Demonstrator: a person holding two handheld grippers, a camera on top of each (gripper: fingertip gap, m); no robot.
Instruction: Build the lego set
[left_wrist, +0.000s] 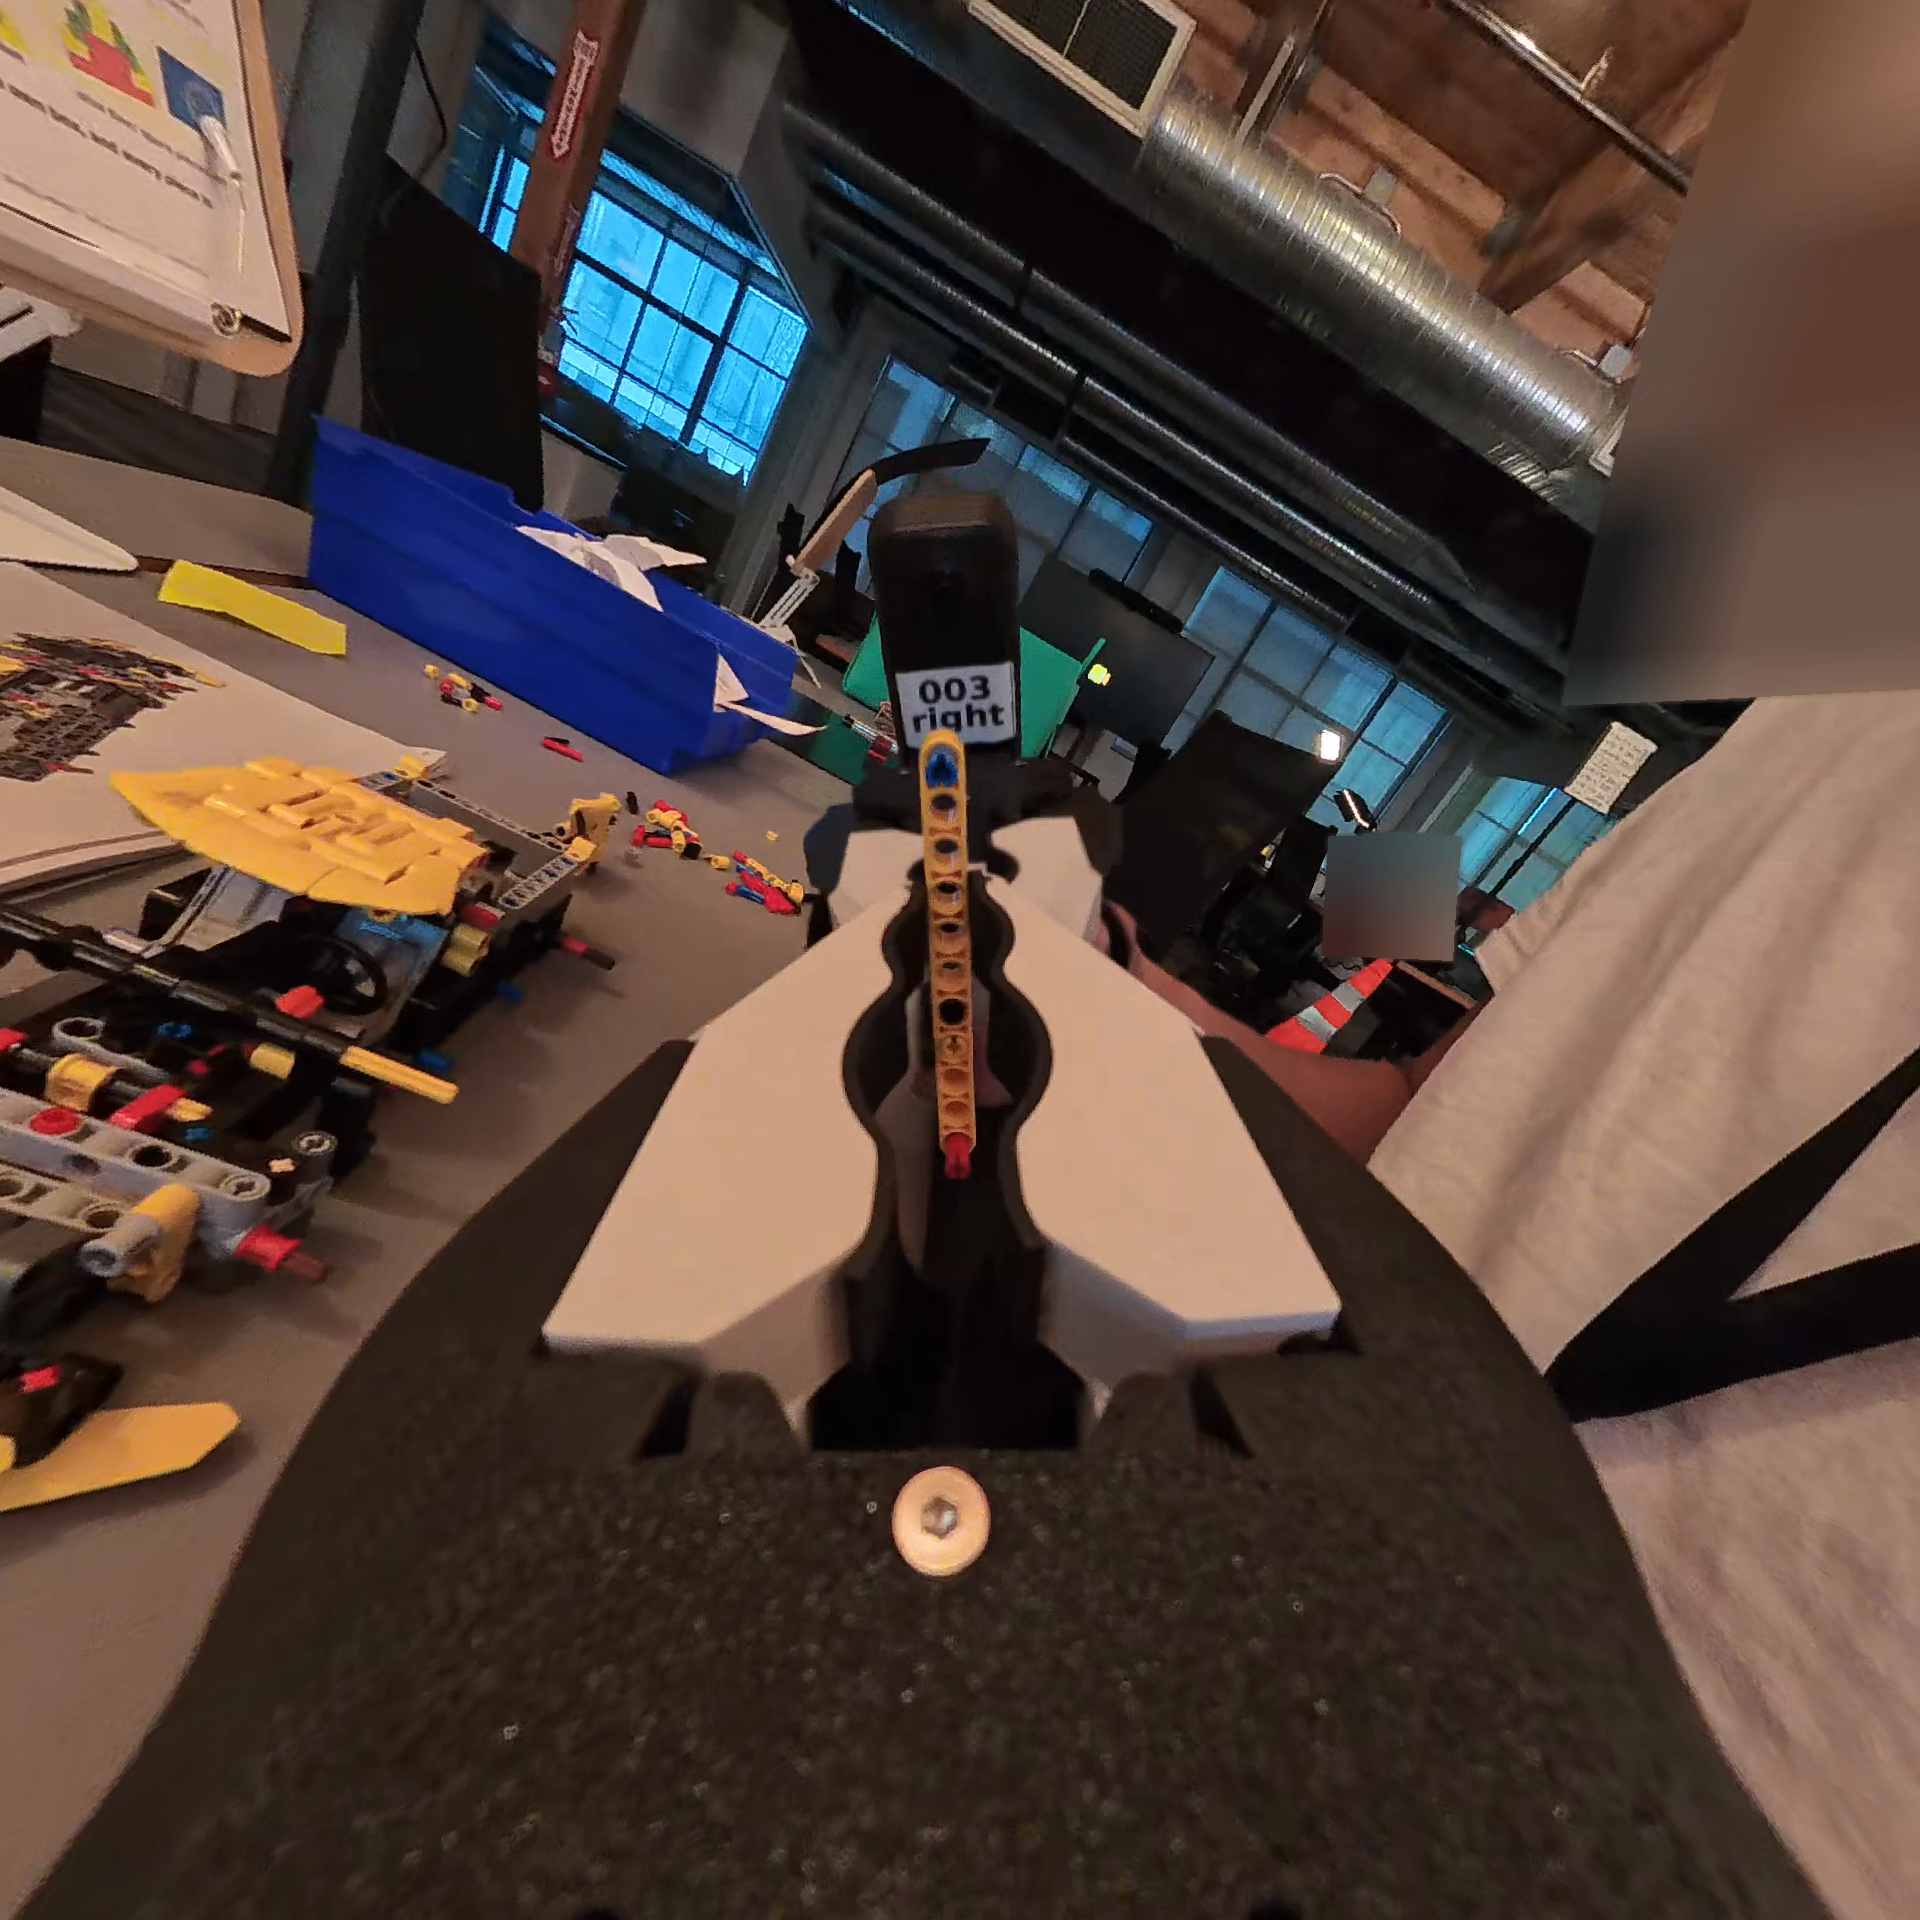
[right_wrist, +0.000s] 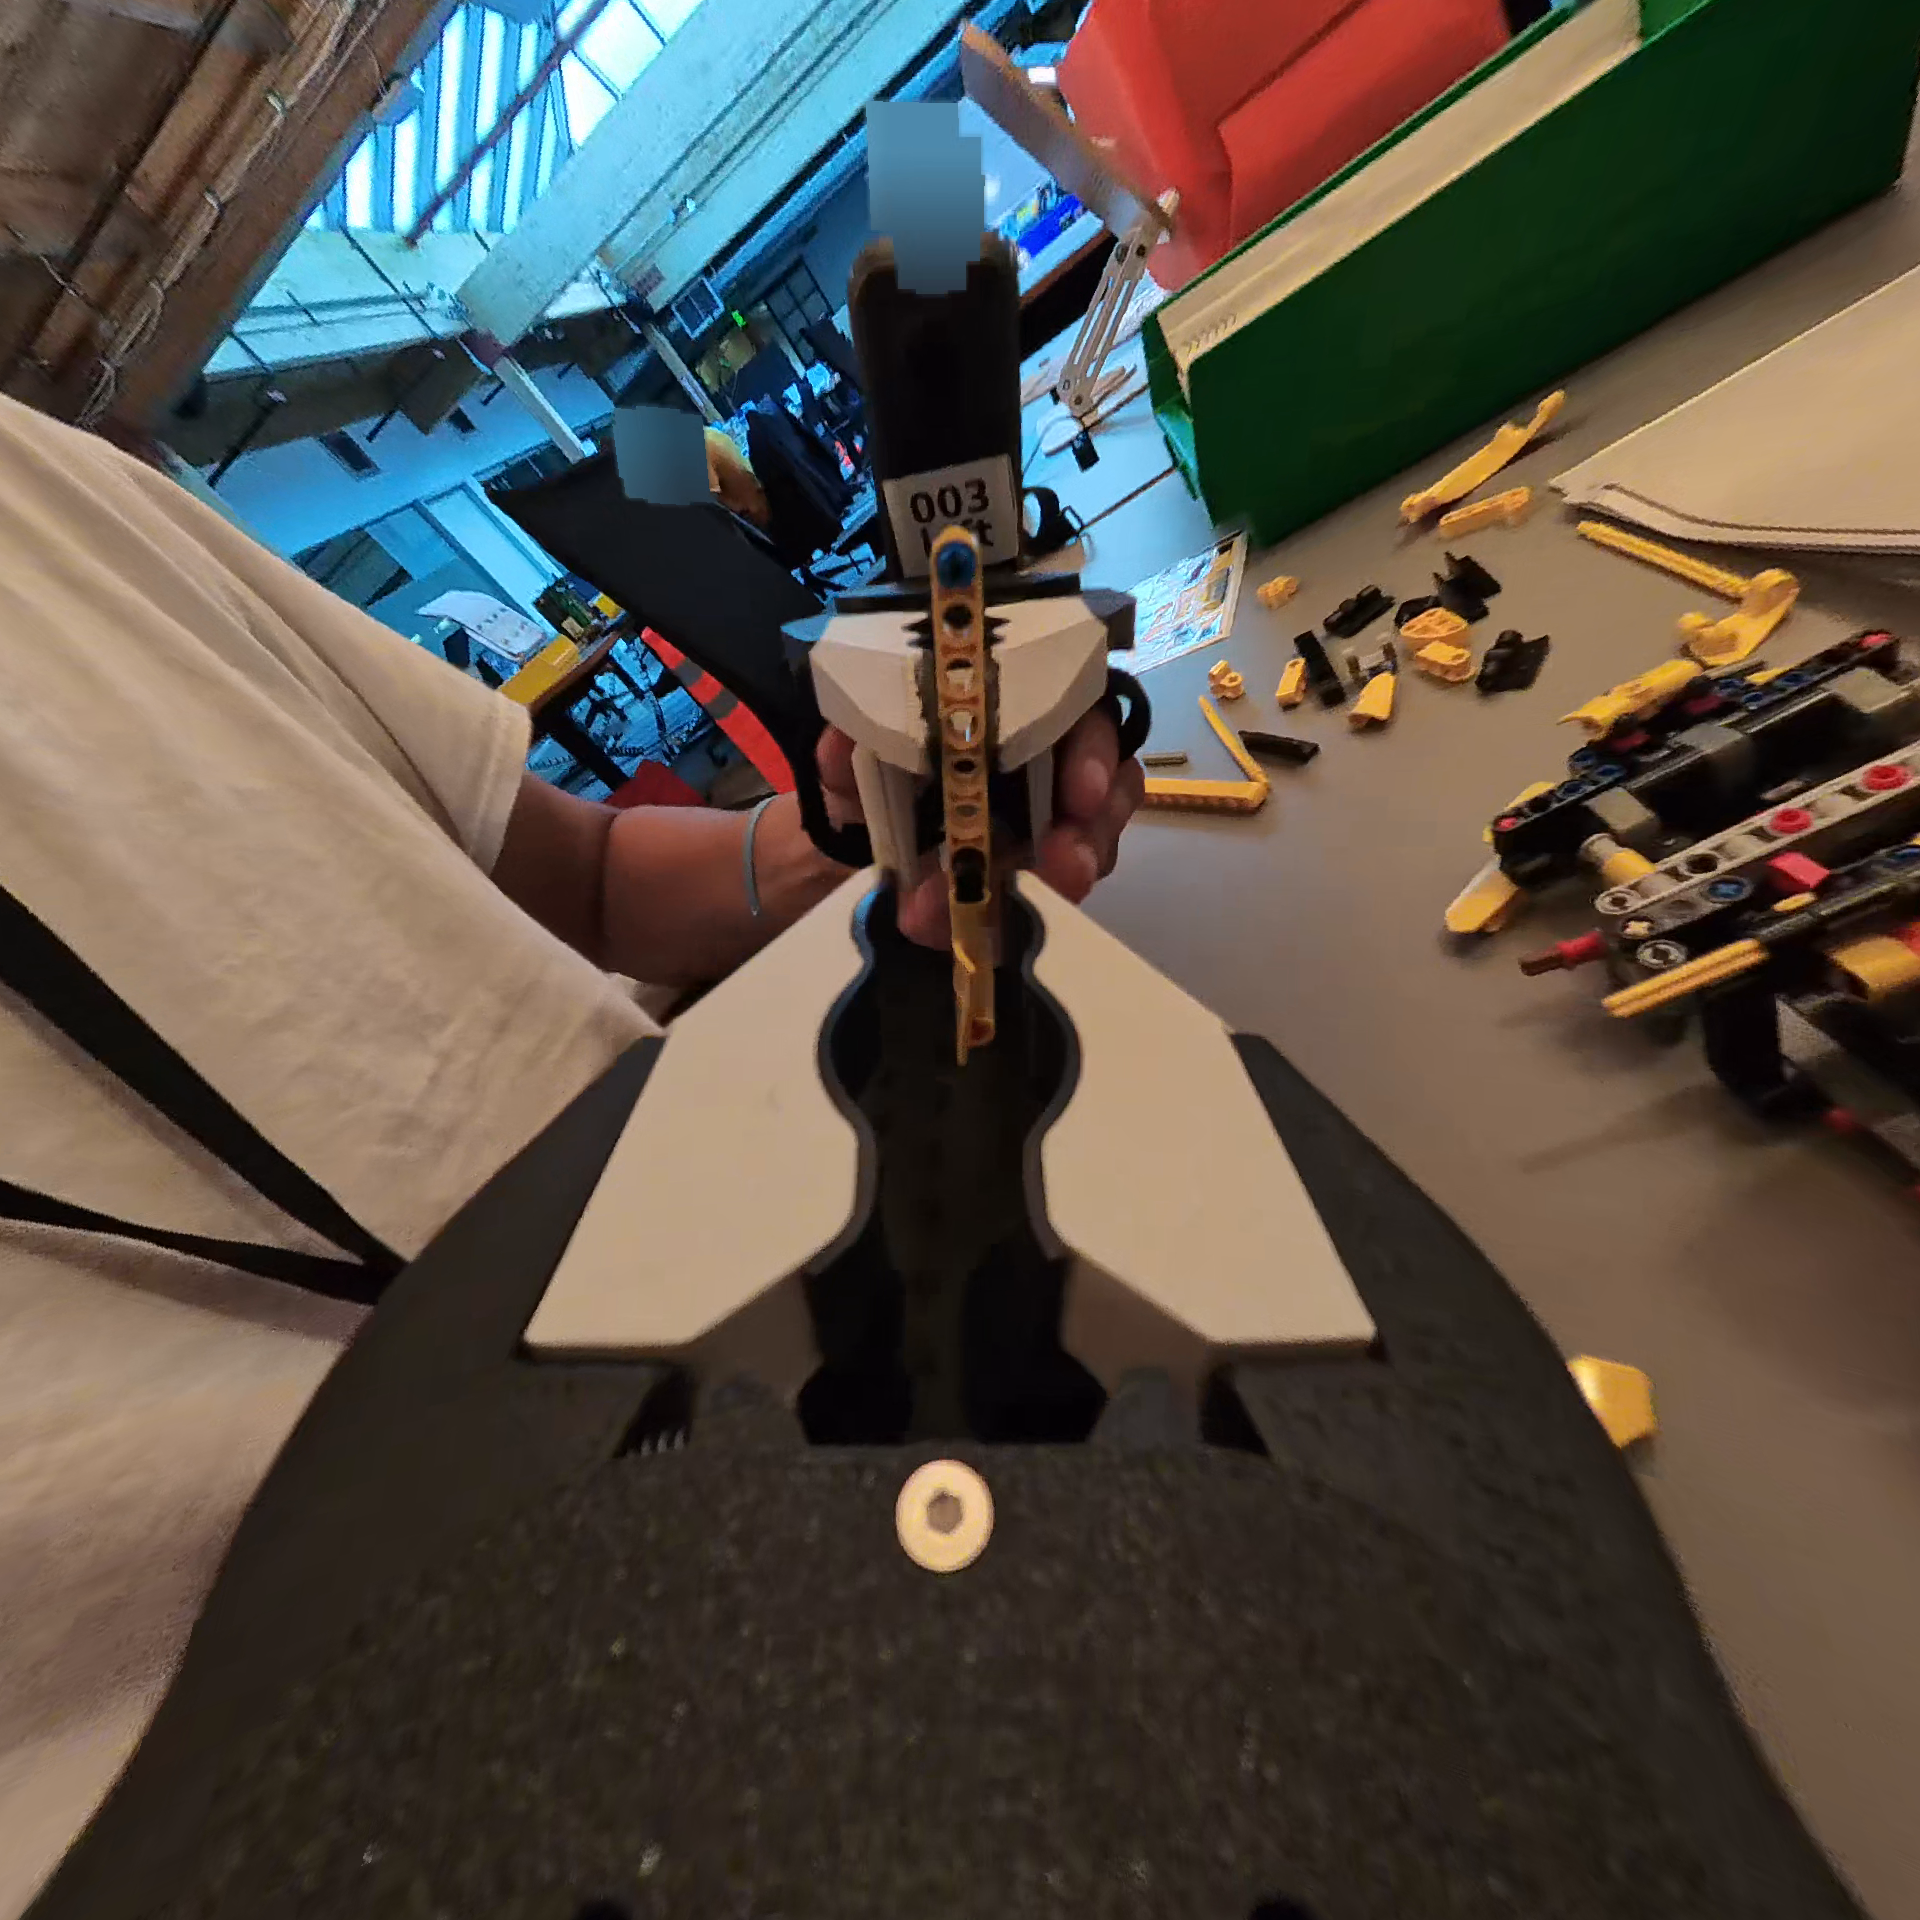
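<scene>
A long yellow holed beam (left_wrist: 948, 935) stands upright between my two grippers, which face each other tip to tip above the table. It has a blue pin at its top and a red pin at its bottom end. My left gripper (left_wrist: 943, 904) is shut on the beam. My right gripper (right_wrist: 948, 894) is closed on the beam's (right_wrist: 961, 727) lower end. The right gripper also shows behind the beam in the left wrist view (left_wrist: 948, 831), and the left gripper in the right wrist view (right_wrist: 958, 665). The part-built black, grey and yellow model (left_wrist: 260, 987) (right_wrist: 1745, 862) lies on the table.
Loose small pieces (left_wrist: 727, 842) (right_wrist: 1392, 644) are scattered on the grey table. A blue bin (left_wrist: 499, 592) and an open booklet (left_wrist: 104, 727) lie beyond the model. A green box (right_wrist: 1507, 270) stands at the back. A person in a white shirt (right_wrist: 208, 831) is close behind the grippers. Both grippers' tips are close together, under 4 cm apart.
</scene>
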